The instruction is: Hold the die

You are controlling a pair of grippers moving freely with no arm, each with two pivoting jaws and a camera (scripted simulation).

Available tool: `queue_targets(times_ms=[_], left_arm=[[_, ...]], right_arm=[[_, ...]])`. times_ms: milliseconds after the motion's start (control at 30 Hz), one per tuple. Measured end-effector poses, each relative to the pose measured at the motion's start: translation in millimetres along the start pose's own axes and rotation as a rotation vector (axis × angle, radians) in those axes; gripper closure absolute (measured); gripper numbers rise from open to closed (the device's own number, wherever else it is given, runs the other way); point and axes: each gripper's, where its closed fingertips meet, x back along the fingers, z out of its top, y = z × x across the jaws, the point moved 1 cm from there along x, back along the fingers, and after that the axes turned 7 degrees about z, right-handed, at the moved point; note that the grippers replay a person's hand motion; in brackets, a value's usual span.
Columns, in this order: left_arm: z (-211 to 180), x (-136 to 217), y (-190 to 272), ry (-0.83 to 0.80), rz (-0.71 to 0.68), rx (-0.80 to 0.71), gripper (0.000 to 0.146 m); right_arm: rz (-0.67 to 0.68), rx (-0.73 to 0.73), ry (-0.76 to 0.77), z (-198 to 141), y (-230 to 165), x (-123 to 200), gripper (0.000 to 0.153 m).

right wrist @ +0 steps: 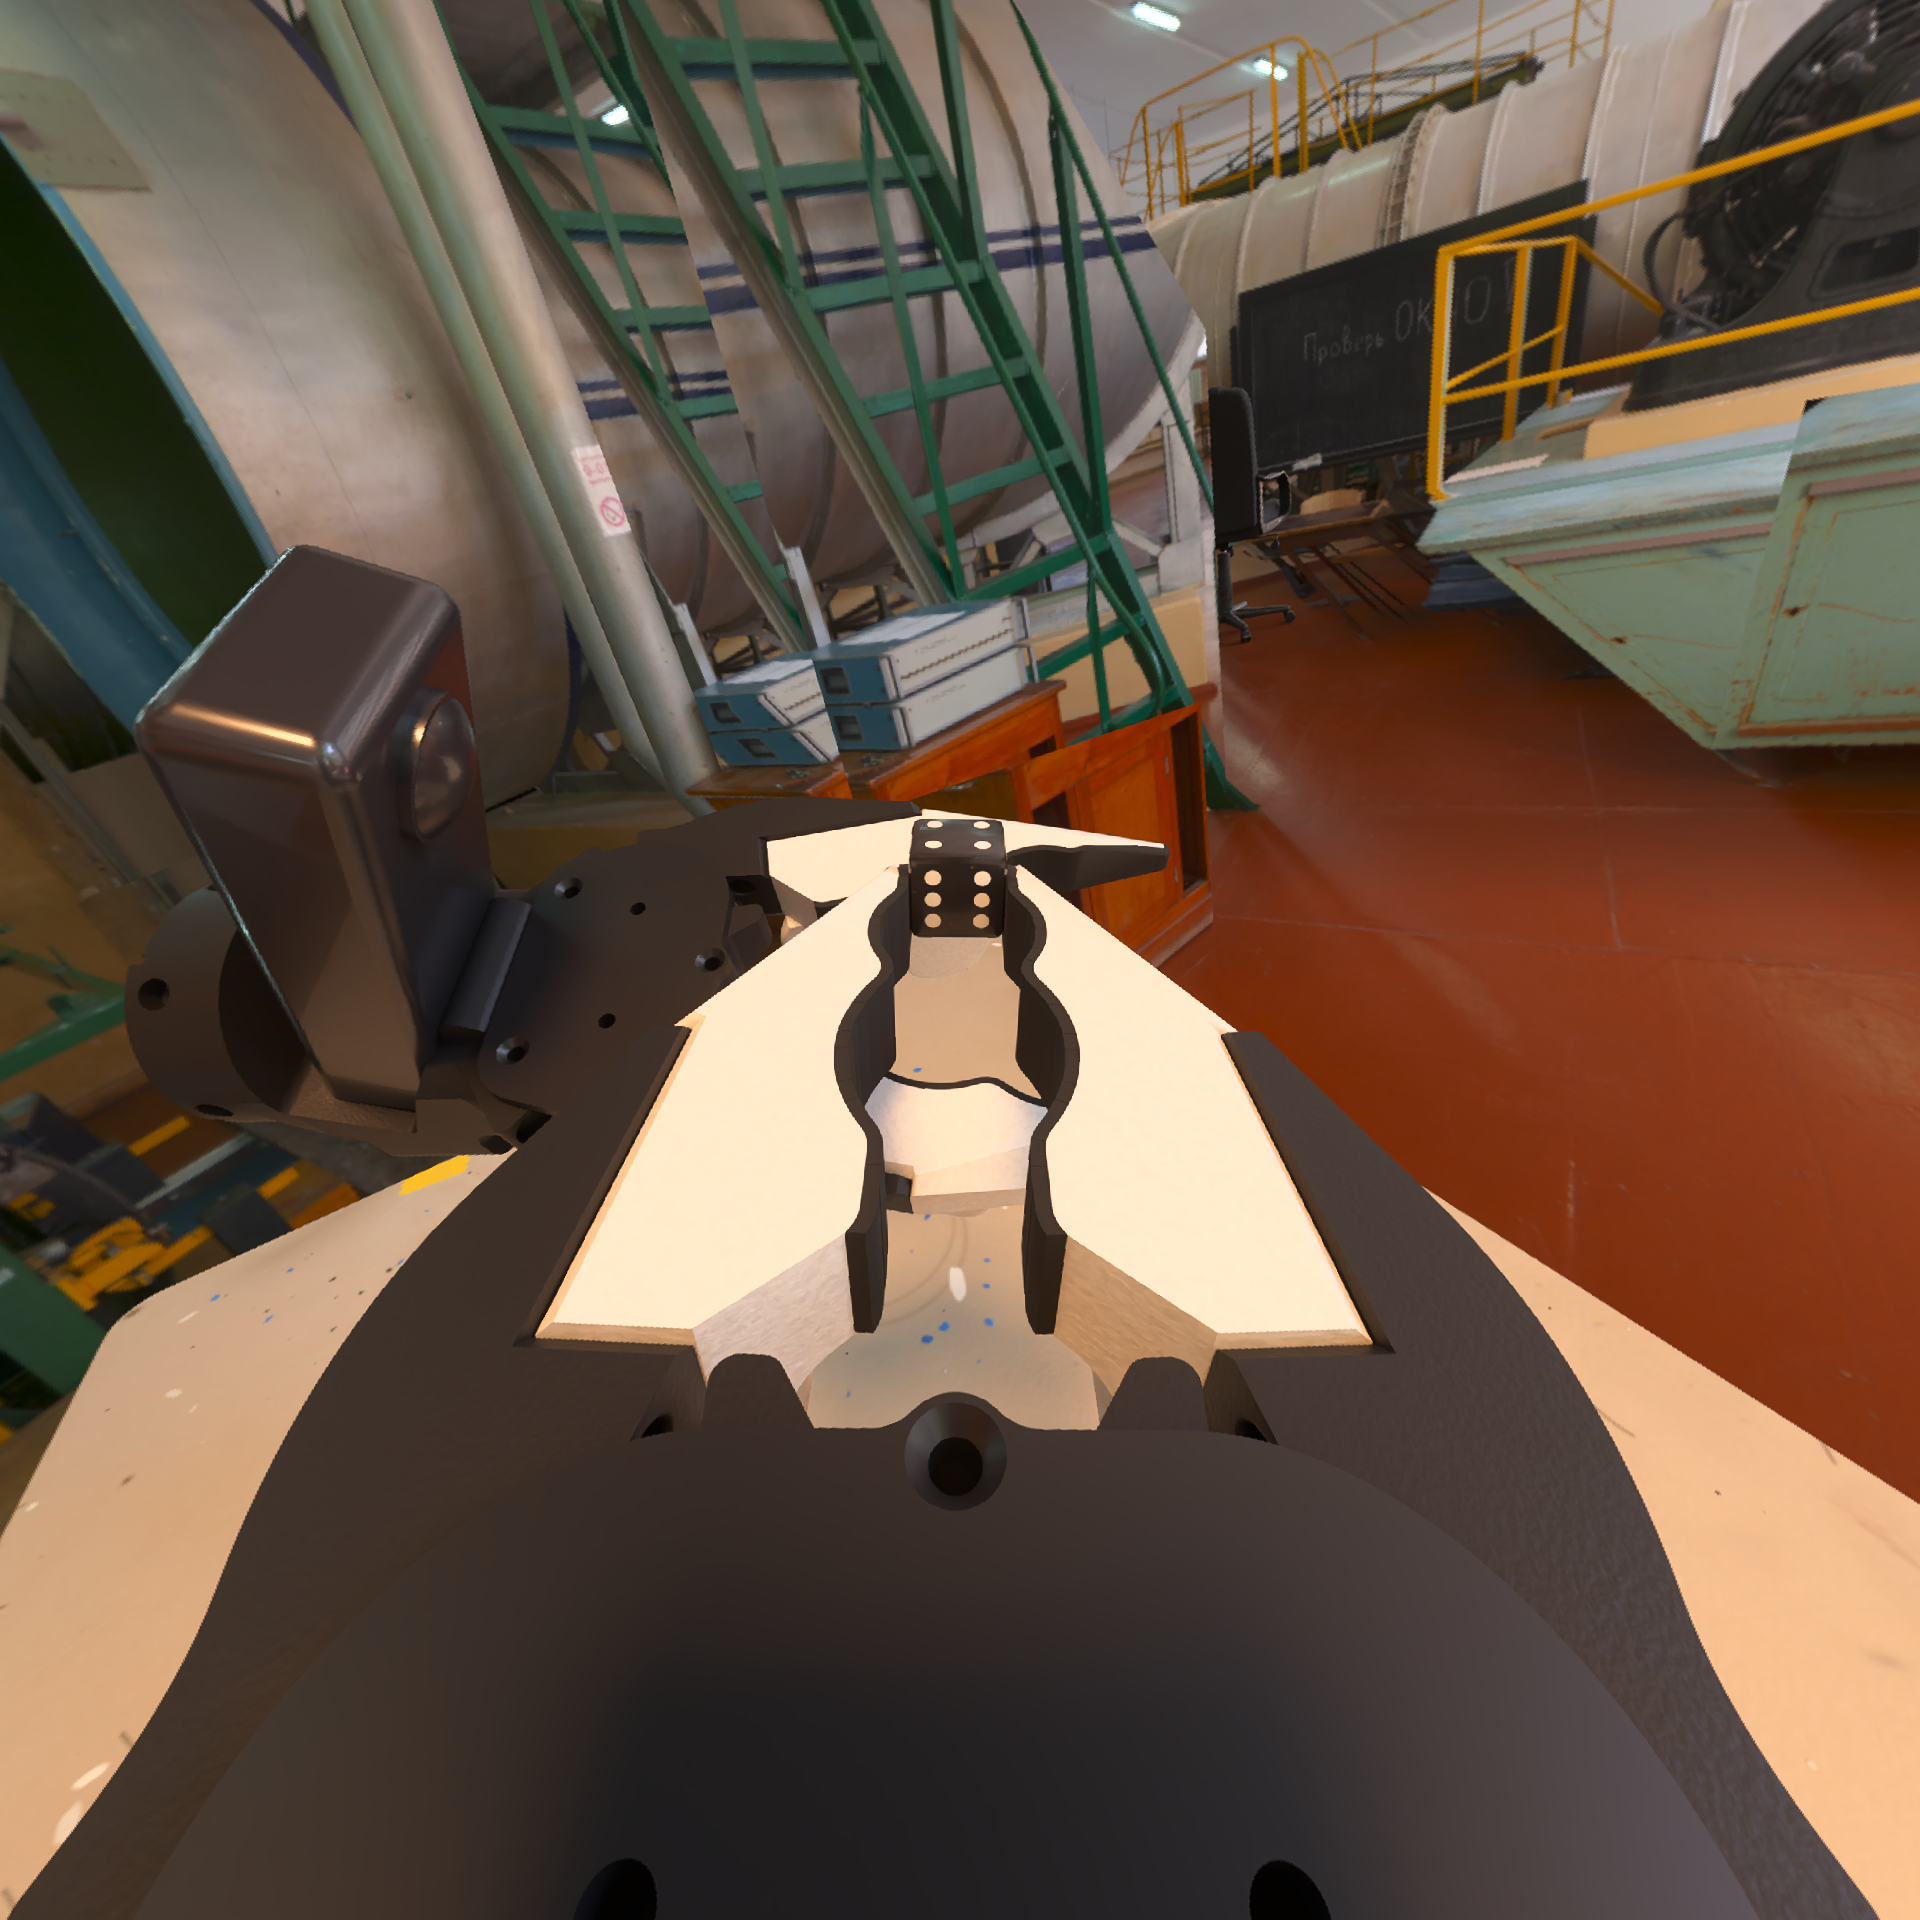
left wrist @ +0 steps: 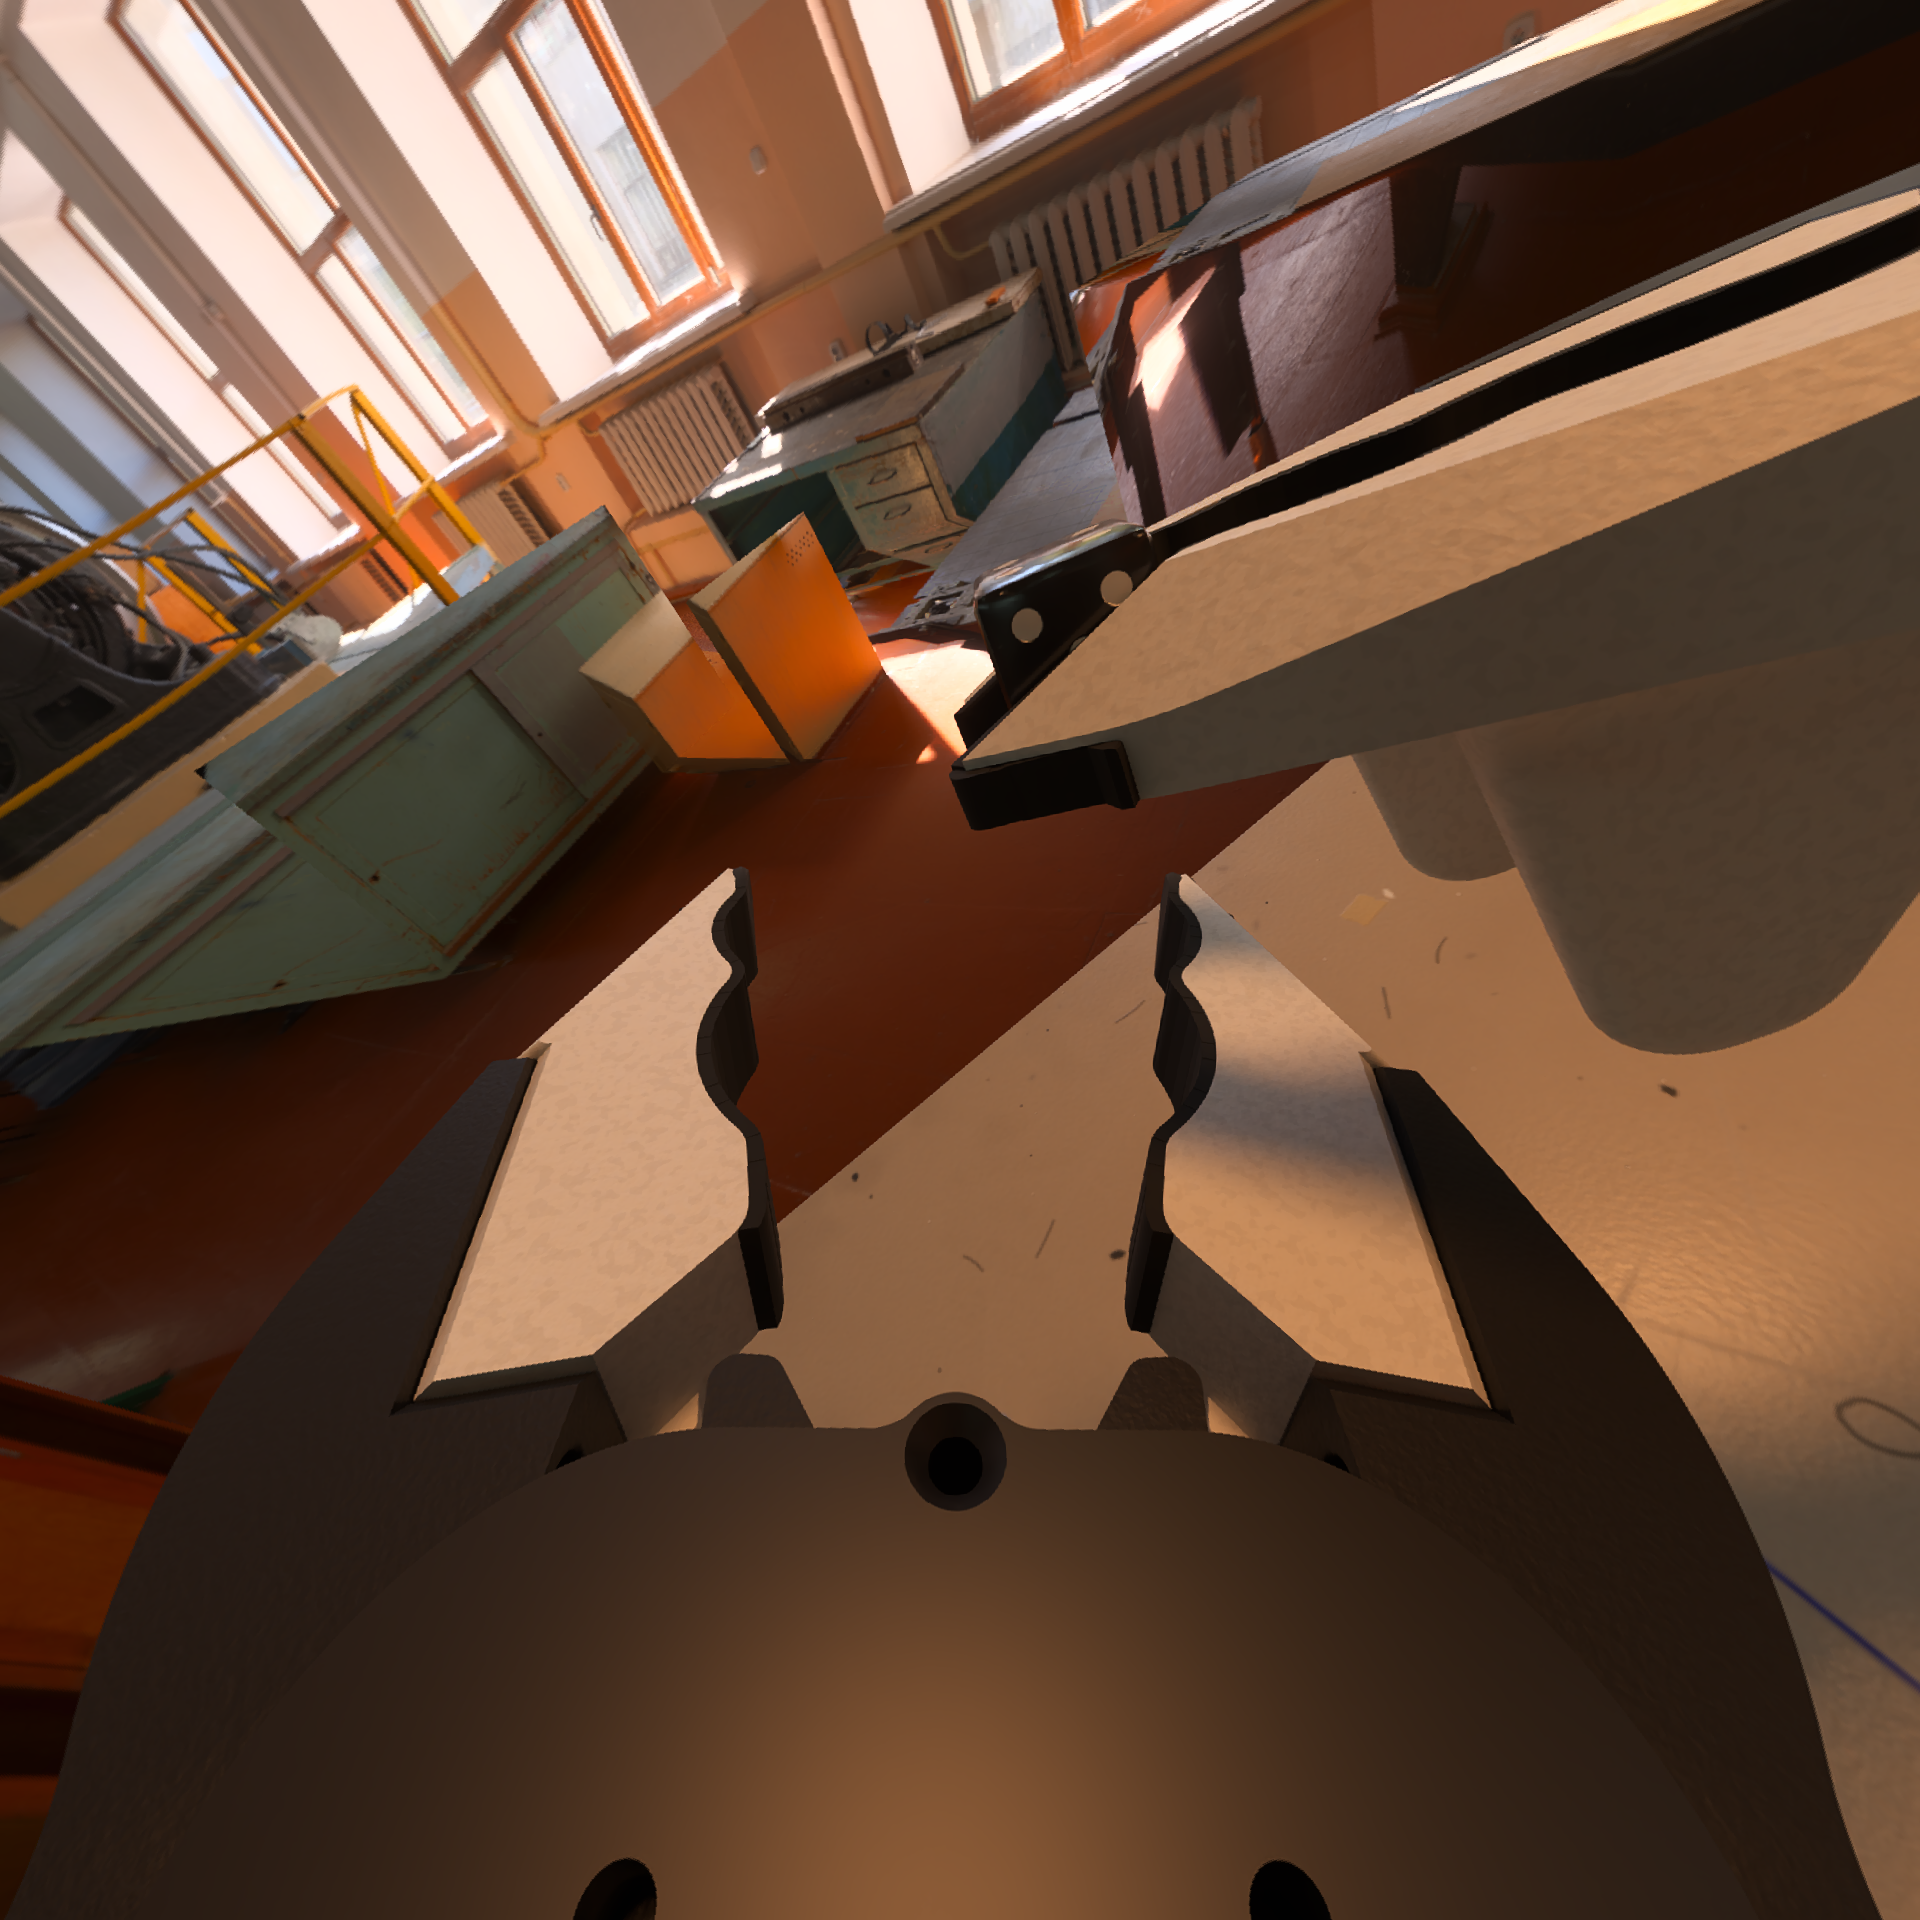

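The right gripper (right wrist: 956,883) has its jaws pinched on the black die (right wrist: 956,878) at their very tips, lifted off the table (right wrist: 260,1455). The left gripper (left wrist: 956,883) (jaws wide, holding nothing) waits just below it, the die up and ahead.

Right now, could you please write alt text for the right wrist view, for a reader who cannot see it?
The right gripper pinches a black die with white pips between its fingertips, held above a pale table. The left gripper sits just beyond and to the left, its dark camera housing large in view. Behind are a red floor and green stairs.
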Motion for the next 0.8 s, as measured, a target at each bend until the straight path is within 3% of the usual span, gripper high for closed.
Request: queue_targets(times_ms=[533, 800], left_arm=[[-9.6, -2.5, -1.8, -0.048, -0.009, -0.023, 0.071], [-9.3, -3.4, -7.3, -0.014, 0.048, -0.062, 0.071]], right_arm=[[-0.003, 0.079, 0.002, -7.5, 5.3, -1.8, 0.136], [0.086, -0.092, 0.106, -8.7, 8.2, -2.5, 0.136]])
